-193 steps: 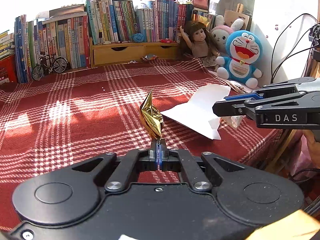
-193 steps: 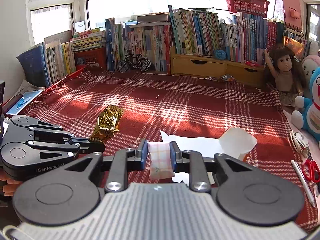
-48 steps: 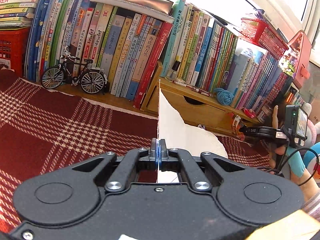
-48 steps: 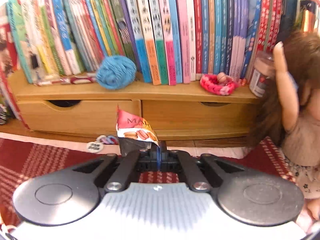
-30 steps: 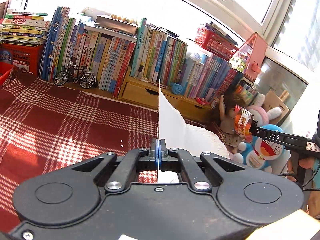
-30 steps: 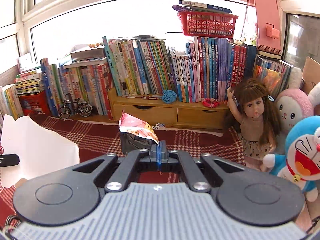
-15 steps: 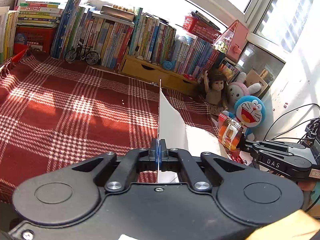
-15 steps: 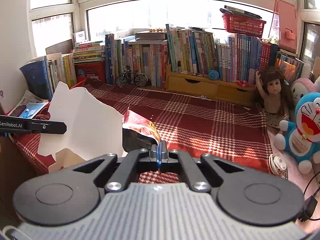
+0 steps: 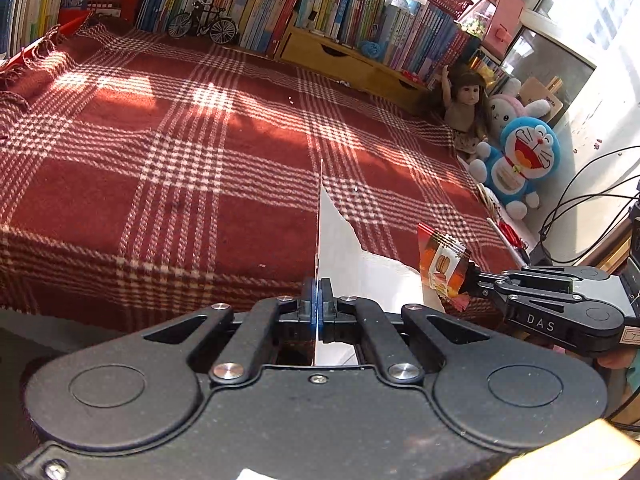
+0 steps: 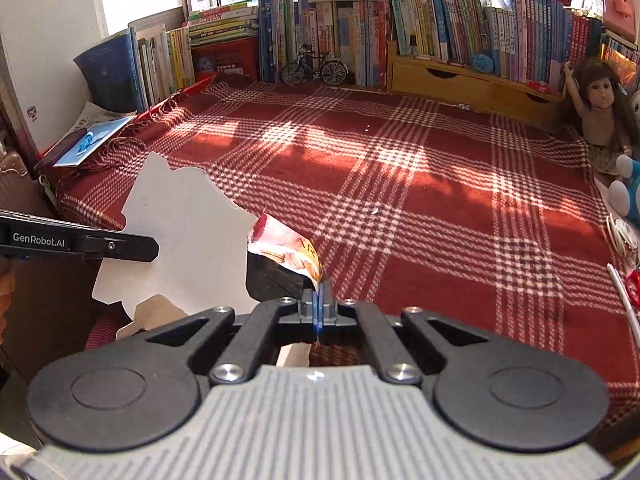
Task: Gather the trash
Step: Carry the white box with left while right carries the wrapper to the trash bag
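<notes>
My left gripper [image 9: 318, 304] is shut on a torn white sheet of card [image 9: 352, 264], held edge-on past the near edge of the red plaid blanket [image 9: 200, 152]. The same white card [image 10: 180, 236] shows broadside in the right wrist view, with the left gripper [image 10: 150, 249] coming in from the left. My right gripper [image 10: 317, 308] is shut on a red and orange snack wrapper [image 10: 288, 252]. In the left wrist view that snack wrapper [image 9: 440, 268] hangs from the right gripper [image 9: 470, 280] just right of the card.
Books [image 10: 360, 32], a wooden drawer unit [image 10: 472, 84] and a model bicycle [image 10: 314, 68] line the back. A doll [image 9: 464, 108] and plush toys [image 9: 520, 160] sit at the right edge. A pen and scissors [image 10: 624, 284] lie near them. Cables [image 9: 580, 216] hang at the right.
Both grippers have drawn back and dropped toward the near edge of the blanket, still holding the card and the wrapper. The two have come closer together.
</notes>
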{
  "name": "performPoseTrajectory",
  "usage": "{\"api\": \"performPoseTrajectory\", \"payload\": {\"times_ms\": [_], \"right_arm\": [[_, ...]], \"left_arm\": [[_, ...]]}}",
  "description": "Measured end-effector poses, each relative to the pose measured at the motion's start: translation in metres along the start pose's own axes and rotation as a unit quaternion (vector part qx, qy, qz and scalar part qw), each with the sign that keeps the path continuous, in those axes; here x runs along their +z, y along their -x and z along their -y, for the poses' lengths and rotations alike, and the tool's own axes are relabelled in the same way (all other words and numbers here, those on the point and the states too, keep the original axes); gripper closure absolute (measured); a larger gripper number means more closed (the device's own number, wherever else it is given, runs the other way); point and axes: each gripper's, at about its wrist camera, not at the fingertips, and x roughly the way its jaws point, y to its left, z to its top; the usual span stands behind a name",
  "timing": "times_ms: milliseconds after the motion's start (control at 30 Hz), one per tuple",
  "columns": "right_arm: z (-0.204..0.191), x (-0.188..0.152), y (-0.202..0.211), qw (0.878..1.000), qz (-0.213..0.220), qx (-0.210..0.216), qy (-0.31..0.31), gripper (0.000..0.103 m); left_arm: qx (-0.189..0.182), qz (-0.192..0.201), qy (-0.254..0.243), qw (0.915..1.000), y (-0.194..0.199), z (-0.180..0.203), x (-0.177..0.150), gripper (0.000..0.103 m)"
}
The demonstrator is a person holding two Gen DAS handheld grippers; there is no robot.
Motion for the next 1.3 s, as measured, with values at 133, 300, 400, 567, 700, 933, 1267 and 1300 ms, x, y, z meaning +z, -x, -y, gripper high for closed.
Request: {"api": "performPoseTrajectory", "payload": {"times_ms": [133,300,400,567,700,933,1267,1300], "right_arm": [[-0.008,-0.022,-0.015,0.999,-0.031,0.008,0.007,0.1],[-0.016,-0.047,-0.034,0.996,-0.08,0.034,0.001,0.1],[-0.022,-0.058,-0.046,0.994,-0.102,0.04,0.009,0.1],[-0.029,-0.072,-0.068,0.99,-0.133,0.045,0.011,0.1],[-0.032,-0.081,-0.086,0.987,-0.156,0.048,0.011,0.099],[-0.029,-0.09,-0.118,0.981,-0.19,0.038,0.016,0.098],[-0.025,-0.1,-0.145,0.976,-0.216,0.034,-0.006,0.096],[-0.026,-0.1,-0.146,0.975,-0.218,0.033,-0.007,0.096]], "left_arm": [[0.006,-0.022,-0.02,0.9995,0.001,-0.003,-0.022,0.102],[0.02,-0.052,-0.033,0.9979,-0.002,-0.01,-0.042,0.102],[0.034,-0.067,-0.038,0.9964,-0.008,-0.015,-0.052,0.102],[0.058,-0.092,-0.044,0.993,-0.025,-0.025,-0.066,0.102],[0.07,-0.119,-0.055,0.9889,-0.044,-0.031,-0.073,0.102],[0.102,-0.145,-0.061,0.9823,-0.09,-0.04,-0.083,0.101],[0.123,-0.18,-0.068,0.9737,-0.136,-0.046,-0.098,0.1],[0.124,-0.181,-0.068,0.9732,-0.138,-0.046,-0.098,0.099]]}}
